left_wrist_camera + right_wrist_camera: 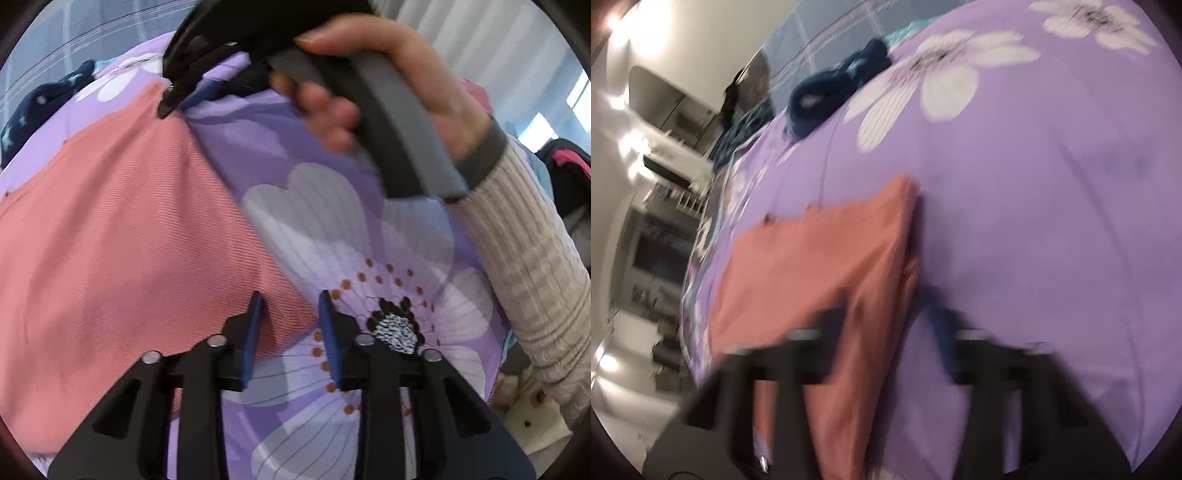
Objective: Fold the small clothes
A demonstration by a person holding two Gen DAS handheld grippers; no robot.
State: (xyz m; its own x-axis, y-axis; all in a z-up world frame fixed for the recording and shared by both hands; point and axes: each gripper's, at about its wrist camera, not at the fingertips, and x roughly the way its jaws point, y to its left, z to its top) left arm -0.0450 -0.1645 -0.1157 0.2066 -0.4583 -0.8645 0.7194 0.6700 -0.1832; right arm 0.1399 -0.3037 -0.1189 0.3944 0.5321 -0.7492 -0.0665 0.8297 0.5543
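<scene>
A: Left gripper (291, 317)?
B: Jaws apart, empty; pink cloth (110, 236) on the sheet (295, 140) from 9 o'clock, its edge between them.
A: Right gripper (886, 325)?
B: Blurred, jaws parted around the cloth's 3 o'clock edge; grip unclear.

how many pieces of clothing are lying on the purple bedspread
2. The salmon-pink garment lies spread in front of both grippers; the dark navy garment sits bunched near the far edge of the purple bedspread. Others may lie out of view.

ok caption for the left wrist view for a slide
Open left gripper over the pink garment edge on a floral purple sheet; right gripper at its far corner.
</scene>
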